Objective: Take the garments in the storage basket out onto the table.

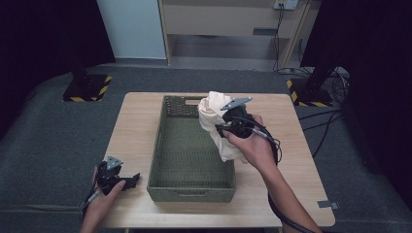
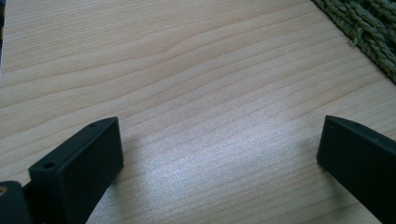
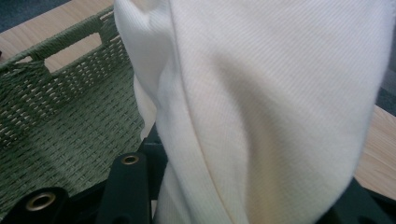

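White cloth [image 1: 214,121] above woven basket [image 1: 171,182]

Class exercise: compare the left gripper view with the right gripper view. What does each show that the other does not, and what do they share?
Left gripper view alone: the left gripper with its black jaws wide apart above bare, pale wood-grain tabletop, nothing between them.

Right gripper view alone: a cream ribbed cloth bunched between the right gripper jaws, plus the basket's inner floor and handle slot.

Both share: the green woven rectangular basket and the same wooden table.
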